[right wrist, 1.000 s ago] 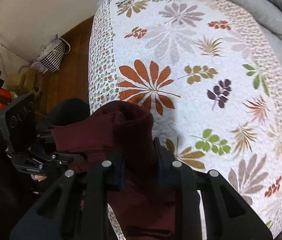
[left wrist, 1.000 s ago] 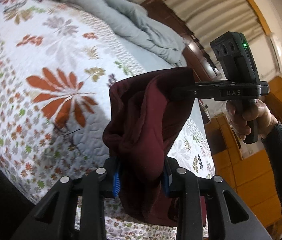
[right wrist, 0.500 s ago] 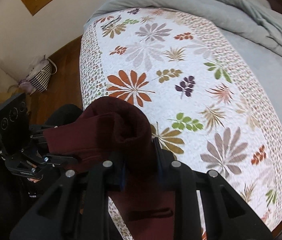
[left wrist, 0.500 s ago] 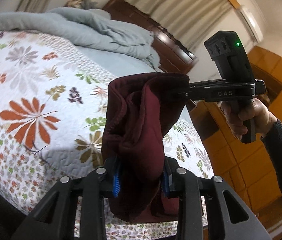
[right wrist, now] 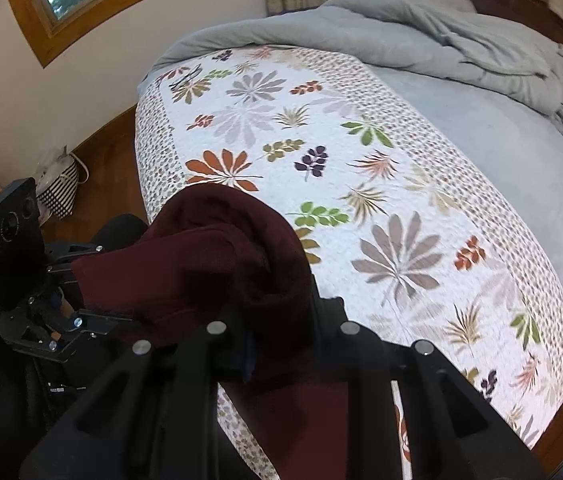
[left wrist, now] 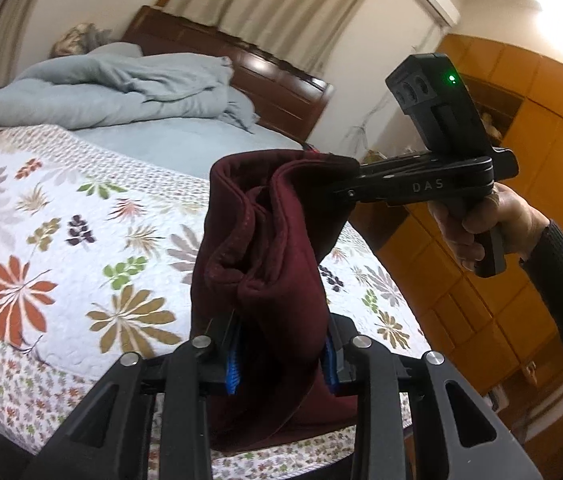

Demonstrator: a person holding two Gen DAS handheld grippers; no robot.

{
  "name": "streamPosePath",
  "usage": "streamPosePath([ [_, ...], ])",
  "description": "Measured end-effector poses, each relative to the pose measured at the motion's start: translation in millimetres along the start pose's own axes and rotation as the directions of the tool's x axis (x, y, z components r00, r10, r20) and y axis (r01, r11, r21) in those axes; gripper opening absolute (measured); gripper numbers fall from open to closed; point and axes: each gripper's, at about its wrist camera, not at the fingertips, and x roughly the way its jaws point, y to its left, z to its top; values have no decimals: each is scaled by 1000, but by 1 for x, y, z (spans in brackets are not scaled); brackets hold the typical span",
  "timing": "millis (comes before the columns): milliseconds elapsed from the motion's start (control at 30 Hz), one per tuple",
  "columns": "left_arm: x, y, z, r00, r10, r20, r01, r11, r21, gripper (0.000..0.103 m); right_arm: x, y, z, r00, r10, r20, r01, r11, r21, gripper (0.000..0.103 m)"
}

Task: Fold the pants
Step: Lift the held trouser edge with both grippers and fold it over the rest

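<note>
The dark maroon pants (left wrist: 269, 248) hang bunched between my two grippers, lifted above the near edge of the bed. My left gripper (left wrist: 281, 364) is shut on one end of the cloth. My right gripper (right wrist: 281, 344) is shut on the other end of the pants (right wrist: 217, 264). In the left wrist view the right gripper (left wrist: 341, 184) comes in from the right, held by a hand, and pinches the top of the cloth. In the right wrist view the left gripper (right wrist: 81, 280) shows at the left. The lower part of the pants hangs hidden below the fingers.
The bed has a white floral quilt (right wrist: 321, 152) and a crumpled grey duvet (right wrist: 441, 32) toward the dark wooden headboard (left wrist: 265, 76). Orange wooden cabinets (left wrist: 521, 240) stand on the right. A striped bag (right wrist: 59, 188) sits on the wooden floor by the wall.
Both grippers have risen and tilted up with the pants still held, so more of the room and headboard shows and the quilt sits lower in both views.
</note>
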Motion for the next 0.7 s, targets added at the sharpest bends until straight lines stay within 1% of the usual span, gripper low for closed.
streamPosePath([
  [233,18,-51,-5,1000,-16,-25,18,994,108,31,-26,-18,-42,998,-34,44,33,999,37,19],
  [367,31,-73,-10,998,-32,-45,39,989,142,31,-37,-31,-70,997,-46,66,41,996,74,19],
  [700,72,-125,-36,989,-72,-132,101,968,229,31,-48,-62,-140,994,-66,91,51,986,160,16],
])
